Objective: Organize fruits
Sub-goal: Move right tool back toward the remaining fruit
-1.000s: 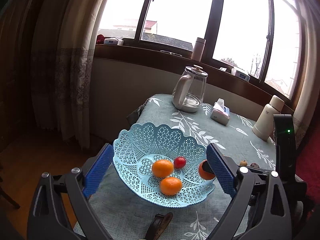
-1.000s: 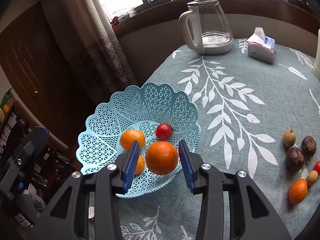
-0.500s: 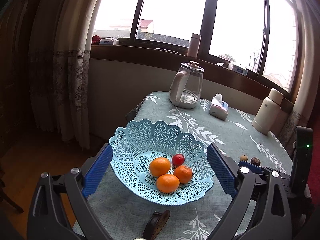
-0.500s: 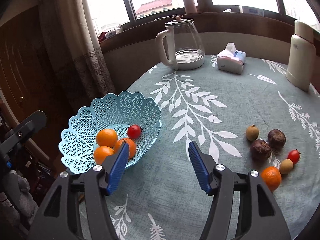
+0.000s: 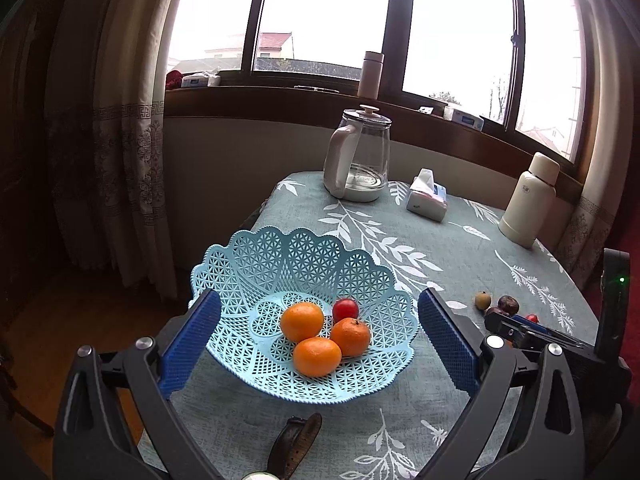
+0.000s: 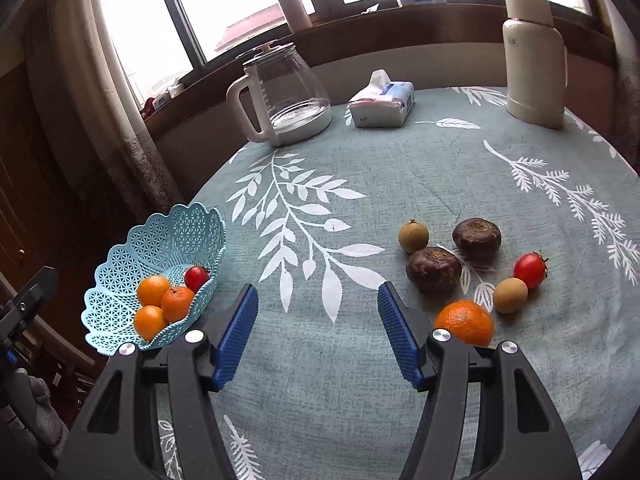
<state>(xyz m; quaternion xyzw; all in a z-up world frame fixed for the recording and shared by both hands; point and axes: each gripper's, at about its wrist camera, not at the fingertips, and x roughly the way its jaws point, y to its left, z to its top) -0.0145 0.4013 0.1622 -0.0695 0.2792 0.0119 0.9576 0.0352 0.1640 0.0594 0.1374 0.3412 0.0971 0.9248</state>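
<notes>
The light blue lattice basket (image 5: 280, 264) (image 6: 160, 240) holds three oranges (image 5: 316, 356) (image 6: 177, 303) and a small red tomato (image 5: 345, 309) (image 6: 196, 277). My left gripper (image 5: 316, 340) hangs open in front of the basket, one blue finger on each side of it, holding nothing. My right gripper (image 6: 318, 332) is open and empty over bare cloth. To its right on the table lie a loose orange (image 6: 464, 322), two dark brown fruits (image 6: 434, 269), two small yellowish fruits (image 6: 413, 235) and a red tomato (image 6: 530, 270).
At the back of the leaf-print tablecloth (image 6: 360, 184) stand a glass kettle (image 6: 284, 96), a tissue pack (image 6: 382, 104) and a white thermos (image 6: 534, 56). A watch strap (image 5: 296, 440) lies near the table's front edge. The curtain (image 5: 120, 140) hangs left.
My right gripper let go of the orange into the basket, opened, and swung right toward the loose fruit. The left gripper drew back a little and stays open.
</notes>
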